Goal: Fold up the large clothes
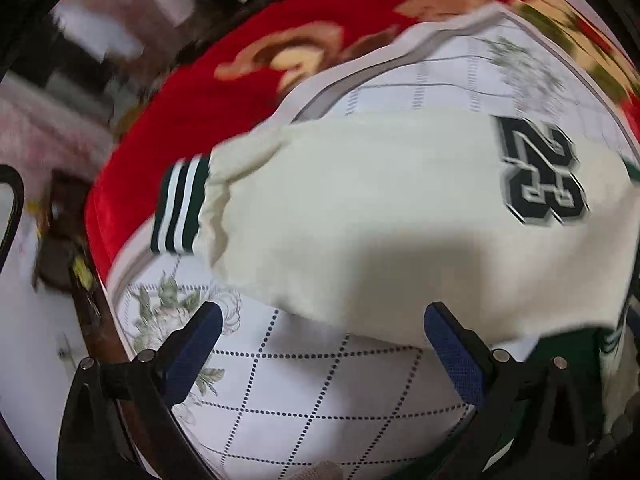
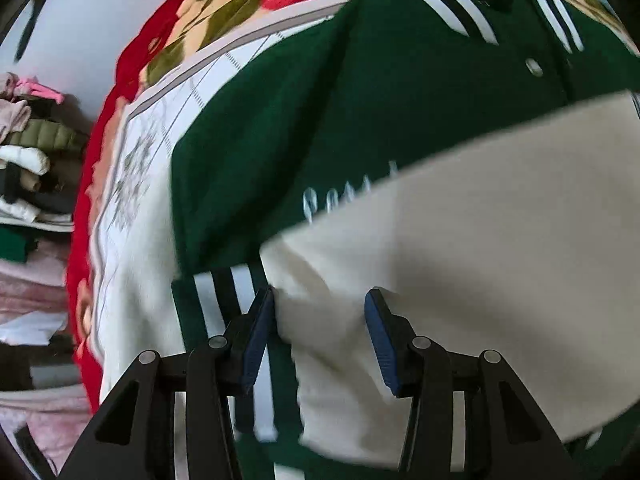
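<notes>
Left gripper (image 1: 322,344): jaws spread wide, blue pads clear of any cloth, hovering above white quilted bedding (image 1: 320,392) printed with dotted diamonds and pale flowers. Just beyond the fingertips, cream sleeve (image 1: 380,216) of the varsity jacket laid across the bed, striped green-and-white cuff (image 1: 180,208) at its left end, black number 23 (image 1: 540,172) toward the right. Red floral blanket (image 1: 208,92) under the bedding, along the far and left edge. Picture blurred throughout.

Right gripper (image 2: 320,344): jaws parted about halfway, nothing pinched; cream sleeve (image 2: 480,240) lying beneath and between the pads, left pad (image 2: 258,344) just beside the sleeve's striped cuff (image 2: 224,300), contact not possible to tell. Green jacket body (image 2: 320,100) spread past the sleeve, pale script partly hidden by the sleeve's edge, striped collar at the top. At far left of that view, stacked folded clothes (image 2: 28,168) beside the bed.
</notes>
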{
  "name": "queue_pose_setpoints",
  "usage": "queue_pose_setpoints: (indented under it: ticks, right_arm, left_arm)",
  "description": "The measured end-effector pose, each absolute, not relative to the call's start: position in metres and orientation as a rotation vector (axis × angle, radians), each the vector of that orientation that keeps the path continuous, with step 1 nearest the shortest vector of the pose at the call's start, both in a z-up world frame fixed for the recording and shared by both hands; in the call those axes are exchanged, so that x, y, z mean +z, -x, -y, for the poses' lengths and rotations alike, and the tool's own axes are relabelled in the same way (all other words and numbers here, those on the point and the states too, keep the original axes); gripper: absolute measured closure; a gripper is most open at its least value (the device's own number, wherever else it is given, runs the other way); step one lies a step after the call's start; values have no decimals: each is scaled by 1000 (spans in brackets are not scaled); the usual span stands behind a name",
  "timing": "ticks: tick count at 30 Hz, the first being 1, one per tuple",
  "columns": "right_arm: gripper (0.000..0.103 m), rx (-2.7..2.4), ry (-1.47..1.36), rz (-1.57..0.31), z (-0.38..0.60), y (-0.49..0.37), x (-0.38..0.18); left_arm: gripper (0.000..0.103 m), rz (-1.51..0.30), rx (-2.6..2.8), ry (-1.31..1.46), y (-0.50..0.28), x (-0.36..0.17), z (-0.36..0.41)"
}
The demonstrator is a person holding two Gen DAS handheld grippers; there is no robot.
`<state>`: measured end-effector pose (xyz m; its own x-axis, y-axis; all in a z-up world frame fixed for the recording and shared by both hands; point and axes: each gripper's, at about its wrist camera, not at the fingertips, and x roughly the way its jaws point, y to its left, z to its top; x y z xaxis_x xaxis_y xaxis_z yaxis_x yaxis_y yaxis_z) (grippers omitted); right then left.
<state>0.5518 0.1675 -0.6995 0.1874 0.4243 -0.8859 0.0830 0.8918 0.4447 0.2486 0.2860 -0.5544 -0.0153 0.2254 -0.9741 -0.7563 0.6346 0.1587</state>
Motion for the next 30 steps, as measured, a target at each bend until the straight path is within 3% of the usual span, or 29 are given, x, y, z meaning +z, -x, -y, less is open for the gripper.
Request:
queue_pose_setpoints:
  ticks: [6, 10, 16, 18, 19, 21, 22, 23, 27, 30]
  right_arm:
    - [53, 298, -514, -1441, -154, -561, -685]
    - [44, 327, -574, -1469, -134, -531, -673]
    - [37, 299, -711, -1549, -138, -498, -688]
    - [37, 270, -747, -1554, -140, -494, -697]
    - [37, 254, -777, -1554, -140, -494, -701]
    - [37, 221, -823, -1550, -141, -494, -703]
    - [37, 195, -827, -1550, -141, -495, -702]
    - [37, 186, -818, -1540, -142, -495, -697]
    - [37, 244, -682, -1455, -156, -495, -666]
    - [22, 310, -557, -1431, -176, -497, -656]
  left_arm:
    - [0, -1309, 791, 999, -204, -579, -322]
    - [3, -1240, 821, 1248, -178, -616, -346]
    - [6, -1085, 997, 1238, -179, -628, -403]
    - [24, -1065, 1064, 1190, -184, -627, -425]
    - [29, -1058, 1079, 1178, -186, -628, -433]
    - [61, -1067, 1103, 1087, -195, -626, -448]
    - [68, -1072, 1104, 1047, -199, -625, -453]
    - [82, -1072, 1093, 1008, -203, -623, -459]
    - [94, -1059, 1040, 911, -211, -607, -481]
    - [95, -1024, 1001, 838, -218, -585, -491]
